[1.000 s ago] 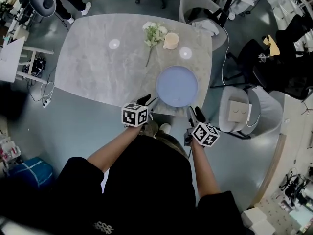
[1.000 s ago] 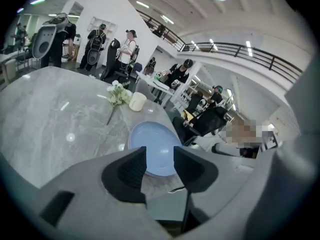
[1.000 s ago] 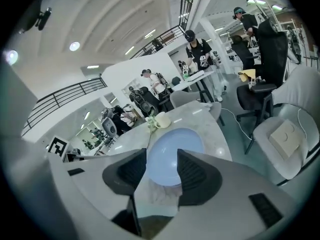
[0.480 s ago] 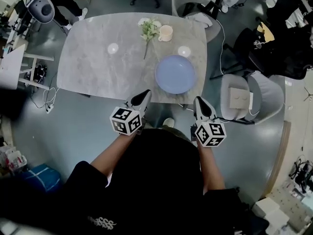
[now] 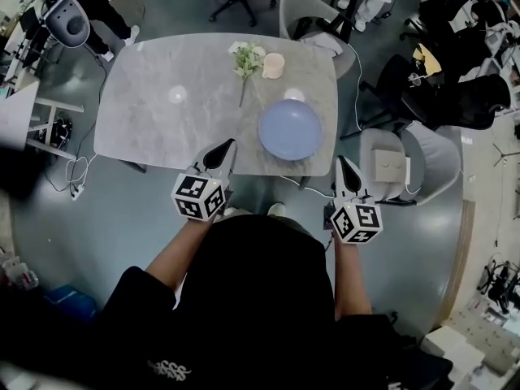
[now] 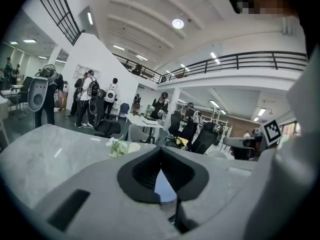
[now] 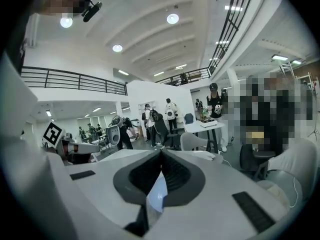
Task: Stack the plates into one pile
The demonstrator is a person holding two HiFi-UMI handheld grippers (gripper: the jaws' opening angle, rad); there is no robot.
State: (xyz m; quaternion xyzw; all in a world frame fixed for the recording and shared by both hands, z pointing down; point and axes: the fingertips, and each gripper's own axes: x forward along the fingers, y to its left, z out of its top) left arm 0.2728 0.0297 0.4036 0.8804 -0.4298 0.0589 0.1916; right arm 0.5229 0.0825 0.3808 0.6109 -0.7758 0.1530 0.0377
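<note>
On 1 desk [image 5: 138, 128]: 2 white discs [image 5: 177, 94], 1 flower sprig [image 5: 246, 58], 1 cup [image 5: 274, 65], and 1 blue plate [image 5: 290, 129] front-right. Left gripper [image 5: 230, 144] and right gripper [image 5: 341, 162]: all jaws pressed together, empty.

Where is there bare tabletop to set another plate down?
The left half of the marble table is bare, from its left edge across to the flower sprig. The right side is crowded: the sprig, the cup and the blue plate sit close together.
</note>
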